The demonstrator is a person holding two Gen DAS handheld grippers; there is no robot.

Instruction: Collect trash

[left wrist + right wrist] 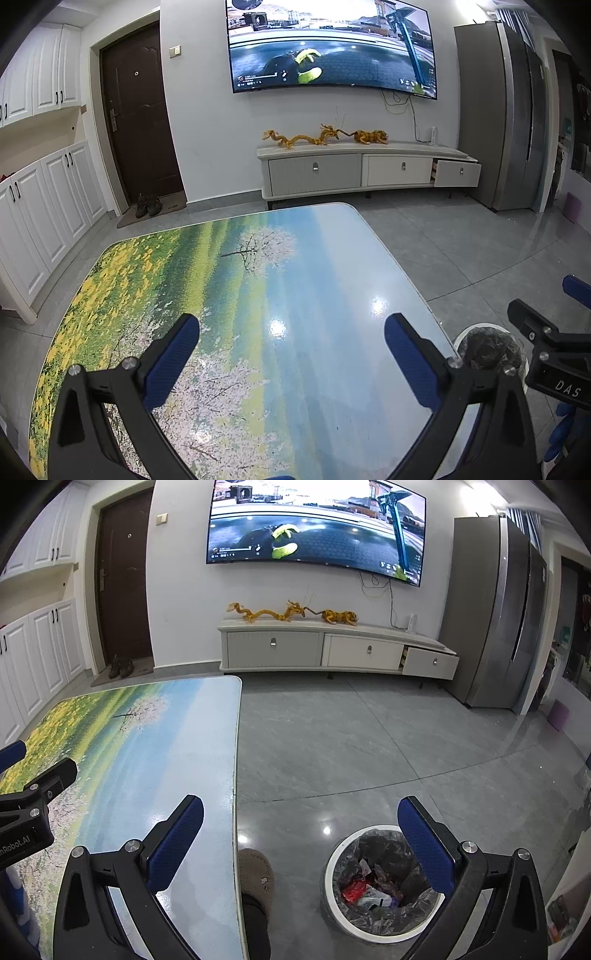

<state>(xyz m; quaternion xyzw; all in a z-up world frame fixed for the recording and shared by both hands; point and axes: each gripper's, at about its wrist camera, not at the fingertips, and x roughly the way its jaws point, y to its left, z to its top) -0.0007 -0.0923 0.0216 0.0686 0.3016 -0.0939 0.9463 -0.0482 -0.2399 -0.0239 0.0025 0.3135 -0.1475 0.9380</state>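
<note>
A white round trash bin [334, 908] lined with a clear bag stands on the floor right of the table; it holds red and white wrappers [364, 890]. My right gripper [301, 816] is open and empty, above the bin and the table's right edge. My left gripper [291, 334] is open and empty over the table [258, 280], whose top shows a landscape print with no trash on it. The bin also shows in the left wrist view [487, 349], beside the right gripper's body [546, 350].
A brown slipper [256, 877] lies on the floor between the table edge and the bin. Grey tiled floor [369, 746] stretches to a TV stand [332, 650] with one drawer open, a fridge [498, 627] on the right, white cabinets [44, 206] on the left.
</note>
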